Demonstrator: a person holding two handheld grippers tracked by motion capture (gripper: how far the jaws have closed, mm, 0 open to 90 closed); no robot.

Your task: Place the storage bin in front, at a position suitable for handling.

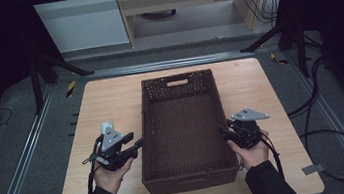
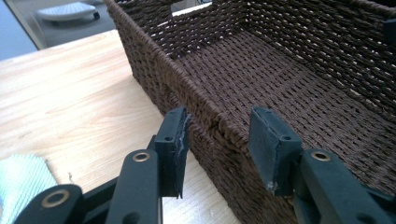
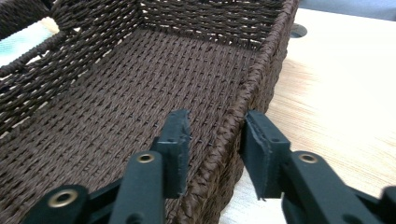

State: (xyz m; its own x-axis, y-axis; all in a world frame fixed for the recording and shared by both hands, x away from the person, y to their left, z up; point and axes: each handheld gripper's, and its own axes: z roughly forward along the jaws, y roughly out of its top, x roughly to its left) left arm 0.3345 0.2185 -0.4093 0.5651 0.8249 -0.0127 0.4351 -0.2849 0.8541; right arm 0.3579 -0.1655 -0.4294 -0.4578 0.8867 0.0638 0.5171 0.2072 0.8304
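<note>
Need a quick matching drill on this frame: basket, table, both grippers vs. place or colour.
Column one:
1. basket
2. table
3. left gripper
4. right gripper

Column two:
A. jaws astride the basket's left long wall
B. dark brown woven, nothing inside
C. jaws astride the basket's right long wall
D. light wood

Pairs: 1-B, 2-D, 3-A, 4-C

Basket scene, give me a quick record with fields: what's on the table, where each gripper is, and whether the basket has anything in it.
surface: wooden table
main object: brown woven basket, rectangular, handle cut-outs in its end walls
basket contents: none seen
left gripper: jaws straddle the basket's left long wall, gaps visible beside the pads
right gripper: jaws straddle the right long wall, not clearly clamped
other: light blue cloth on the table near the left gripper
</note>
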